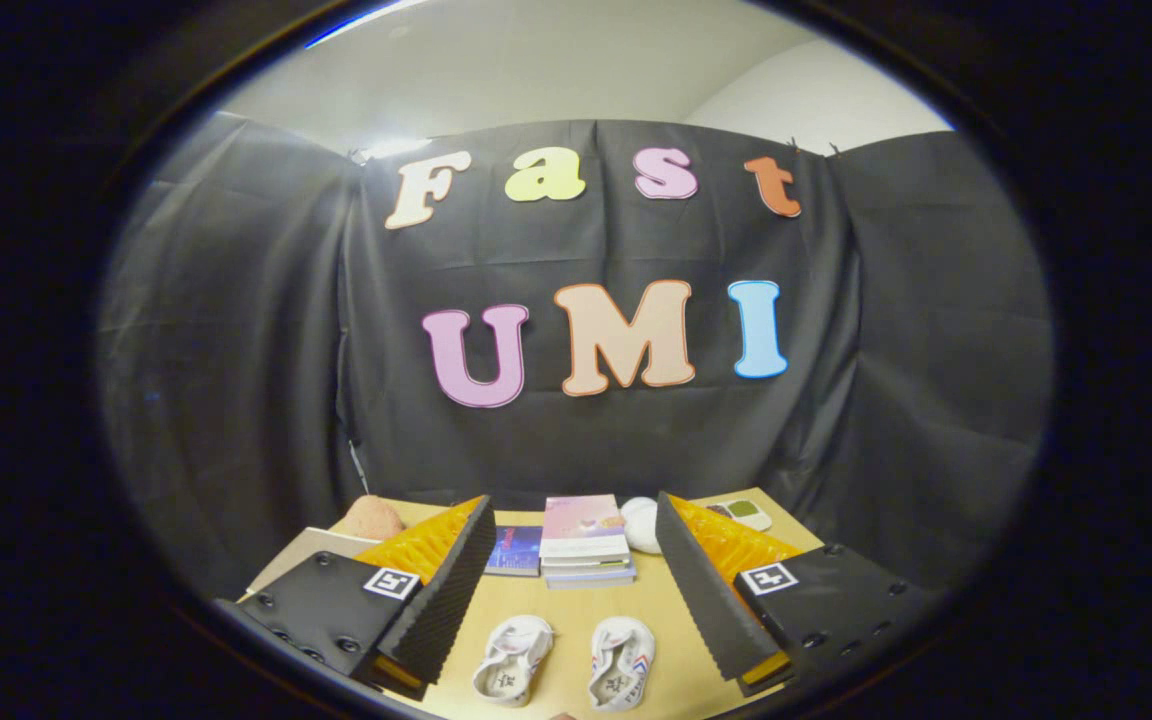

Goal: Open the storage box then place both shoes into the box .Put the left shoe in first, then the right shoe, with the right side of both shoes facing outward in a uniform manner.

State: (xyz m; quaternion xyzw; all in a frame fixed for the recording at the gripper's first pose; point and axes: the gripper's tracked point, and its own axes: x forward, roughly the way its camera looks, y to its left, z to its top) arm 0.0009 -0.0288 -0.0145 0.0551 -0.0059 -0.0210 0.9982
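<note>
Two small white shoes lay side by side on the tan table (656, 600), in the gap between the gripper's fingers, touching neither. The left-hand shoe (512, 658) was turned slightly outward, its opening facing up; the right-hand shoe (622, 662) sat just beside it, with red and blue stripes along its side. Which was the left shoe and which the right of the pair could not be told.

The gripper (576, 560) stood with its jaws wide apart, holding nothing, one ribbed finger (441, 590) on either side of the shoes.

Beyond the shoes, further along the table, a stack of books (584, 545) rested with a pink-covered one on top. A dark blue book (514, 550) lay flat just beside that stack, next to the left finger. A white rounded object (640, 524) sat on the other side of the stack, touching or nearly touching it. Farther back behind the right finger lay a small white tray (744, 512) with green and dark patches on it. Behind the left finger, a pinkish rounded thing (374, 517) showed at the table's far edge, and a pale flat board (304, 553) lay beside it, partly hidden; whether it belonged to the storage box could not be told.
</note>
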